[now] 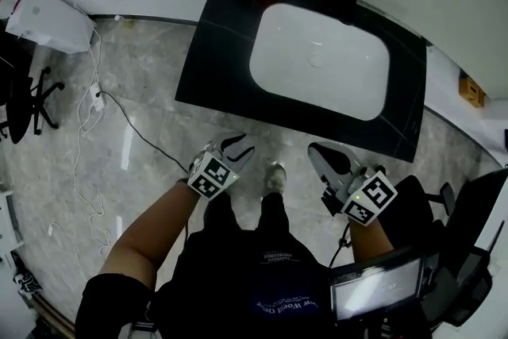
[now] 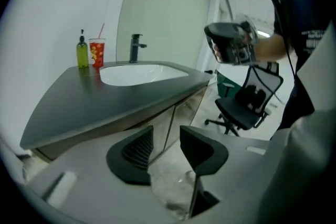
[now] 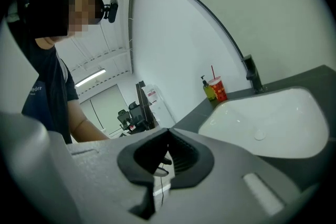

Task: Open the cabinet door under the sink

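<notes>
Approach stage, by the look of it: the cabinet door (image 2: 185,108) is shut, tucked under the dark desk (image 1: 208,59) that carries the sink (image 1: 317,59), and nothing touches it yet. The left hand-held gripper (image 1: 236,145) hangs low off the desk's front edge at 6 o'clock from the sink, forearm stretched forward, nose tipped down. In its own view the jaws are spread with only floor between them, and the door seam sits at 12 o'clock. No handle is visible, so the next move probably calls for hooking a door edge near that seam and pulling outward. The right hand-held gripper (image 1: 321,156) hovers at 3 o'clock from the left, near level, jaws pressed together on nothing.
</notes>
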`<control>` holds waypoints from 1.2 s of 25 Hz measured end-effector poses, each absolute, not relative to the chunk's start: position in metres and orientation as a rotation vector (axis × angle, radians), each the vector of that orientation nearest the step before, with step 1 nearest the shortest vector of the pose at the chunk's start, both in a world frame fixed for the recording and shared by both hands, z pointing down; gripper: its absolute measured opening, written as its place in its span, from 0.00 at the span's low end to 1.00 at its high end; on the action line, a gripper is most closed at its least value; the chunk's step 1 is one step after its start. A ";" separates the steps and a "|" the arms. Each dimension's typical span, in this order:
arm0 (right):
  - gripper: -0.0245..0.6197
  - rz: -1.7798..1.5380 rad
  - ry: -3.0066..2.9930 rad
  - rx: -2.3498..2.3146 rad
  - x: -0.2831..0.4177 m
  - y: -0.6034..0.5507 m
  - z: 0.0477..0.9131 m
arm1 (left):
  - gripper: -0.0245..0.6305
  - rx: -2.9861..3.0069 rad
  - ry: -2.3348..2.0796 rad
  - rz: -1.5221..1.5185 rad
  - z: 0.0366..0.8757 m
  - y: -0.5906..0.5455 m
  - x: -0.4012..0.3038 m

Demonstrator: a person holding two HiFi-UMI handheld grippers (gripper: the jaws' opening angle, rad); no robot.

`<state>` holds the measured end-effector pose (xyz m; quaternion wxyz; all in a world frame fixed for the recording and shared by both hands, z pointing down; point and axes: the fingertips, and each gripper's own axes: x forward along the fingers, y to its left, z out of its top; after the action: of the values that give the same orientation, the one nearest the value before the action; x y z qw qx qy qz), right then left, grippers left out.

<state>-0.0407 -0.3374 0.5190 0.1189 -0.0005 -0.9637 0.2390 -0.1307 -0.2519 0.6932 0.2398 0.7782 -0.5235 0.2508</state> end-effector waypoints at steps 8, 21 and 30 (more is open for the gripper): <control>0.04 0.811 -2.760 -0.016 -0.061 -0.316 0.579 | 0.57 2.247 -1.489 1.587 0.780 -0.270 -0.156; 0.04 0.900 -2.673 -0.079 -0.051 -0.285 0.622 | 0.80 2.027 -1.639 2.412 0.820 -0.310 -0.169; 0.04 0.953 -2.636 -0.086 -0.043 -0.276 0.633 | 0.87 1.983 -1.761 2.447 0.823 -0.324 -0.175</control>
<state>-0.0425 -0.2759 0.6331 0.1678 -0.0303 -0.9266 0.3350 -0.1747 -0.3242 0.8226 -0.2315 0.5347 -0.4747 0.6597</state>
